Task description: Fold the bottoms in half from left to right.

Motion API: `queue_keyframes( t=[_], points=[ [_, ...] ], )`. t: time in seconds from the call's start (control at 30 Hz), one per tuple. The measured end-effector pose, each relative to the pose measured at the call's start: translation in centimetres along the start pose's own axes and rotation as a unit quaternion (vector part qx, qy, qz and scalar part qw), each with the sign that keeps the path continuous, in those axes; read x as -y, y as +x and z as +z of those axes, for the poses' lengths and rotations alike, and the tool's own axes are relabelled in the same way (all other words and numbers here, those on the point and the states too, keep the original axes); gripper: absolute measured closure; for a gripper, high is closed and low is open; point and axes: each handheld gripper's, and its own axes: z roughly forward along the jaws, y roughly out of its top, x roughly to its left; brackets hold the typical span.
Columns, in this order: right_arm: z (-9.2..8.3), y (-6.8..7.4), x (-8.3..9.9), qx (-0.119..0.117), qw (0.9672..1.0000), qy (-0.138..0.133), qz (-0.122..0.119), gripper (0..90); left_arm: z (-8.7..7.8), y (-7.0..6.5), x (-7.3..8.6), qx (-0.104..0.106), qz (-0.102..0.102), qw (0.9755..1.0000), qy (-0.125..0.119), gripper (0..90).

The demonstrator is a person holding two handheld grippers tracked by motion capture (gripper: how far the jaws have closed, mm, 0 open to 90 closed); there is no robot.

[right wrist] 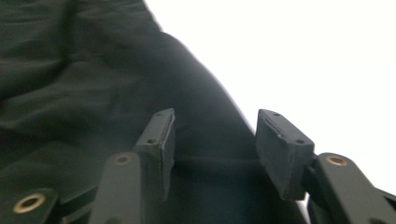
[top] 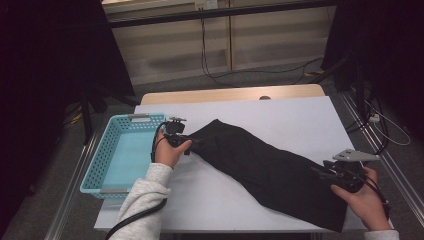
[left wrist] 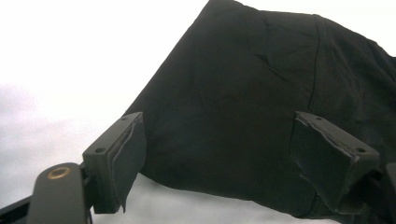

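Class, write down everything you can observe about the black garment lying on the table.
The black garment is a dark, matte woven cloth, long and folded flat, with seams and soft creases showing in the left gripper view. It lies diagonally on the white table, its narrower end near the blue basket and its wider end at the near right edge. The left gripper sits at its narrow end and the right gripper at its right edge, both with jaws apart over the cloth, neither clamping it.

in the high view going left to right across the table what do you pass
light blue perforated plastic basket → left gripper, jaws open at the upper left end of the cloth → black cloth garment laid out slantwise on the white table top → right gripper, jaws open at the garment's lower right end
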Motion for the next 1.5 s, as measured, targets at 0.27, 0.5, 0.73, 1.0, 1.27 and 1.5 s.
queue_keyframes(
  t=[0.27, 0.5, 0.73, 1.0, 1.27, 1.5],
  points=[
    [1.6, -2.0, 1.1, 0.008, 0.9994, 0.024, 0.022, 67.0, 0.0, 0.1, -0.3, -0.007, 0.005, 1.0000, -0.002, 19.3],
    [1.7, -2.5, 1.3, 0.000, 0.9996, 0.014, 0.025, 88.6, 0.3, 1.0, -0.7, -0.028, 0.007, 0.9995, -0.012, 19.2],
    [1.4, -2.3, 0.8, -0.006, 0.9996, 0.006, 0.026, 65.7, 1.5, 1.5, -1.2, -0.032, 0.012, 0.9993, -0.012, 15.9],
    [1.5, -0.7, 0.0, -0.028, 0.9995, -0.010, 0.015, 46.9, 2.5, 1.4, -1.4, -0.035, 0.015, 0.9992, -0.009, 12.2],
    [1.8, 0.6, -0.5, -0.051, 0.9984, -0.023, 0.008, 35.3, 3.4, 1.1, -1.4, -0.030, 0.013, 0.9994, 0.008, 9.2],
    [1.6, 1.0, -0.4, -0.065, 0.9974, -0.032, -0.001, 32.8, 4.2, 0.6, -1.3, -0.049, 0.014, 0.9984, 0.024, 8.2]
  ],
)
